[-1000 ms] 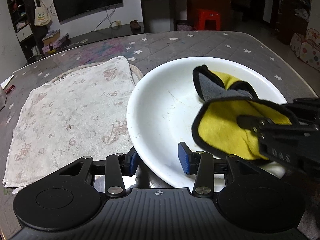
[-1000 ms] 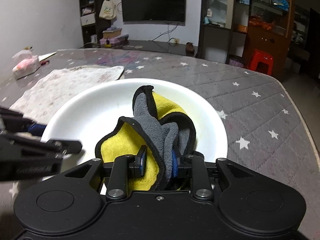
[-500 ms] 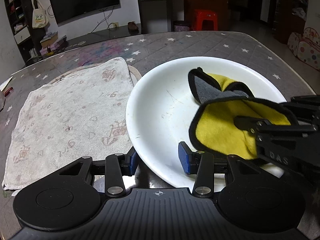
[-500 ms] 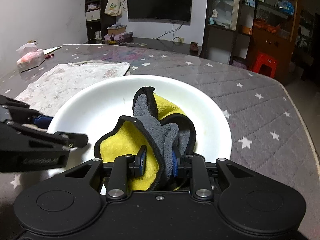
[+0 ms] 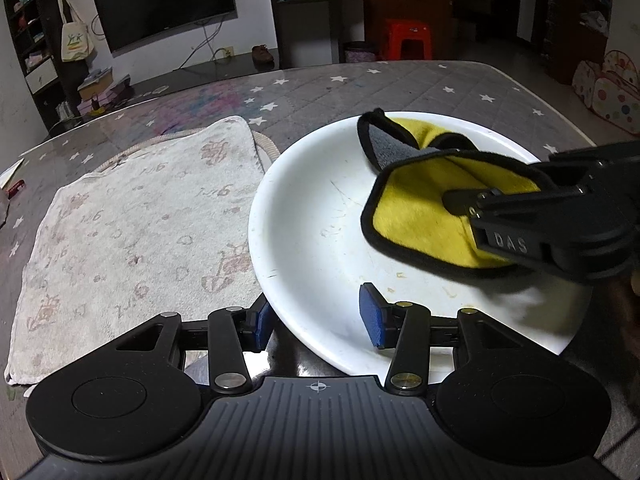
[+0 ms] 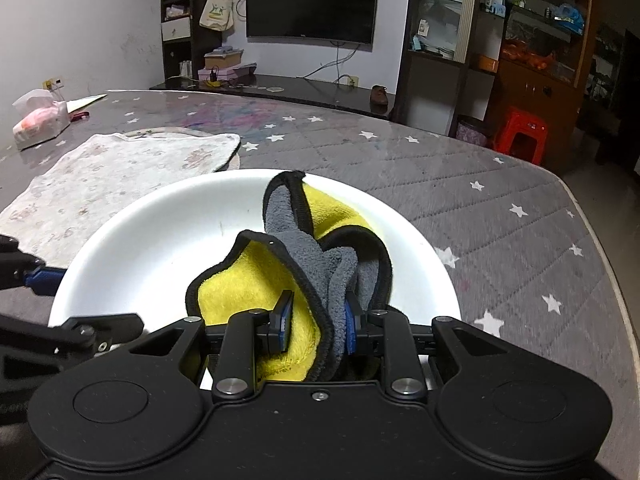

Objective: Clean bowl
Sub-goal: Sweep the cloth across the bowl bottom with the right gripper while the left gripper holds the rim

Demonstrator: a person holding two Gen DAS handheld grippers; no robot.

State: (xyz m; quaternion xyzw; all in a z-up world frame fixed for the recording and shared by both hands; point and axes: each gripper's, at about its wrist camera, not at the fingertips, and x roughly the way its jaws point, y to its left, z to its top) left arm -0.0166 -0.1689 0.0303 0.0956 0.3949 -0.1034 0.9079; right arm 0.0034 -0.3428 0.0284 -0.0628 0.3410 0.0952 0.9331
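1. The white bowl [image 5: 320, 216] sits on the grey star-print table [image 6: 500, 208], just right of a pale printed towel [image 5: 132, 224]. The towel's edge seems to tuck right up against the bowl's left rim, maybe slightly under it, can't really tell.

2. The right gripper [image 6: 316, 322] is clamped on a bunched yellow-and-grey cloth [image 6: 320, 264], with both blue pads pinching the fold. The cloth hangs inside the bowl, over its right half as the left wrist view shows it. Whether it's actually pressing on the surface or just above it, I can't say.

3. The left gripper [image 5: 318, 316] straddles the bowl's near rim: one finger outside, one inside, and there's a visible gap, so it's spread wide and not pinching anything. Looks more like bracing than gripping.

4. The thing that matters for the next wipe: the dirty bits (faint scuffs and small specks on the bowl floor and near the left gripper's inside finger) lie to the left of the cloth and toward the near rim. So I'd guess the cloth needs to sweep leftward across the bowl.

5. What's in the way: basically that inside finger of the left gripper. A sweep along the near rim would run the cloth straight into it.

6. A tissue pack [image 6: 38, 126] sits at the far left of the table, well apart from everything.
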